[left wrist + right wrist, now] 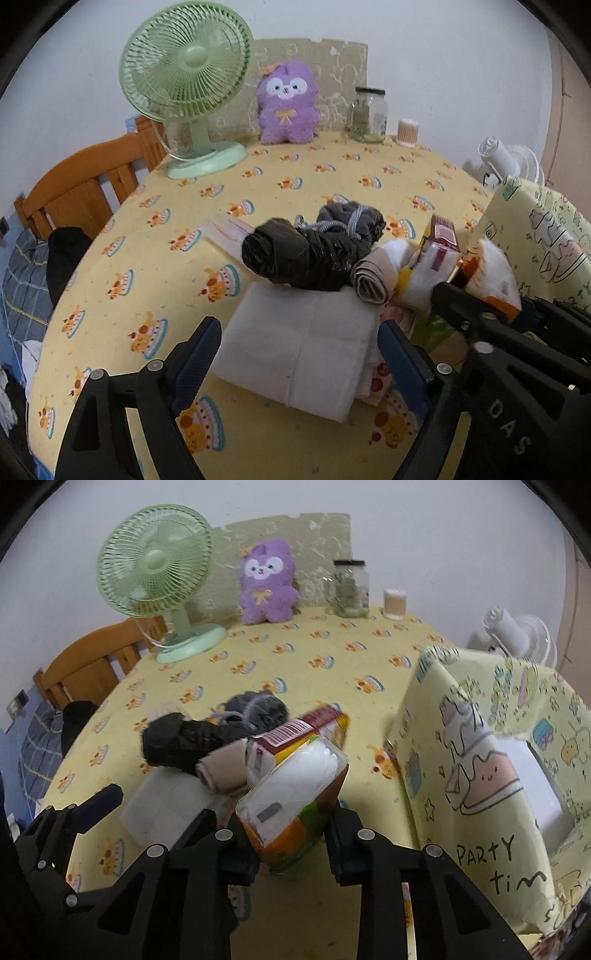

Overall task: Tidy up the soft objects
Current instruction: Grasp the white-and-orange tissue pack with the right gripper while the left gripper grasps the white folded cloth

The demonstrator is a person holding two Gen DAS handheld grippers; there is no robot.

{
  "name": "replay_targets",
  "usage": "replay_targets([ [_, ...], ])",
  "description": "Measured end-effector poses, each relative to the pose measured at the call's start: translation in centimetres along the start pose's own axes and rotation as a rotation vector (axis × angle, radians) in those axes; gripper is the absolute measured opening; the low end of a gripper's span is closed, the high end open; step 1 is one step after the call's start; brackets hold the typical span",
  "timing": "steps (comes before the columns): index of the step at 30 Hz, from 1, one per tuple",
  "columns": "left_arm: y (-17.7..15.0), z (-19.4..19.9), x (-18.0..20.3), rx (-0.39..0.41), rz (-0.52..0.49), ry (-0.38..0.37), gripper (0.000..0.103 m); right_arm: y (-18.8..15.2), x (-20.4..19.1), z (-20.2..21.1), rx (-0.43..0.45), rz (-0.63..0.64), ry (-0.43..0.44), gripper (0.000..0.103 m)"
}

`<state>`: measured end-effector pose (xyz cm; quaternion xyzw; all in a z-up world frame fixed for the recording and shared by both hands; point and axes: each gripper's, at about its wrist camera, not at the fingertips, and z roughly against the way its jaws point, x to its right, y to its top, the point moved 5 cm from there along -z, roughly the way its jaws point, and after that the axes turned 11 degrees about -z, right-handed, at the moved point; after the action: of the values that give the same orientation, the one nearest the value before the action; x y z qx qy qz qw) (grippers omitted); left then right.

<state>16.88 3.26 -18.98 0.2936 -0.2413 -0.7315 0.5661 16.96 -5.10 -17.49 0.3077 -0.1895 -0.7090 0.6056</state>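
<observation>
A pile of soft things lies mid-table: a folded white cloth (306, 347), a black plastic roll (295, 254), a dark grey bundle with a cord (351, 218), a beige rolled cloth (371, 284) and a red-topped packet (443, 232). My left gripper (299, 354) is open, its fingers on either side of the white cloth (162, 808). My right gripper (291, 842) is shut on an orange-and-green tissue pack (295, 794), also seen in the left wrist view (491, 280). A yellow "Party time" storage box (480, 768) stands to the right.
A green desk fan (184, 85), a purple plush toy (288, 103), a glass jar (367, 114) and a cotton-swab tub (407, 133) stand along the back of the yellow-clothed table (166, 258). A wooden chair (85, 188) is at left, a white fan (517, 635) at right.
</observation>
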Motion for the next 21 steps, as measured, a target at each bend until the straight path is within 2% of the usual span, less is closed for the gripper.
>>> replay_targets([
  [7,0.0,-1.0,0.1,-0.015,0.003,-0.018,0.087,0.0,0.1,-0.5,0.005,0.009,-0.013,0.031],
  [9,-0.2,-1.1,0.4,-0.012,-0.013,-0.026,0.076,0.0,0.0,-0.6,0.007,0.014,-0.015,0.031],
  [10,-0.3,-1.0,0.6,-0.007,-0.03,-0.024,0.074,0.0,-0.1,-0.6,0.007,0.015,-0.016,0.031],
  [12,-0.3,-0.6,1.3,0.003,-0.054,-0.035,0.057,-0.1,-0.1,-0.6,0.007,0.017,-0.017,0.031],
  [15,-0.3,-0.4,1.7,0.003,-0.052,-0.08,0.037,-0.1,-0.1,-0.5,0.004,0.014,-0.013,0.031],
  [21,-0.2,0.1,1.7,-0.005,-0.017,-0.123,0.014,-0.4,-0.3,0.0,0.001,0.018,-0.003,0.031],
])
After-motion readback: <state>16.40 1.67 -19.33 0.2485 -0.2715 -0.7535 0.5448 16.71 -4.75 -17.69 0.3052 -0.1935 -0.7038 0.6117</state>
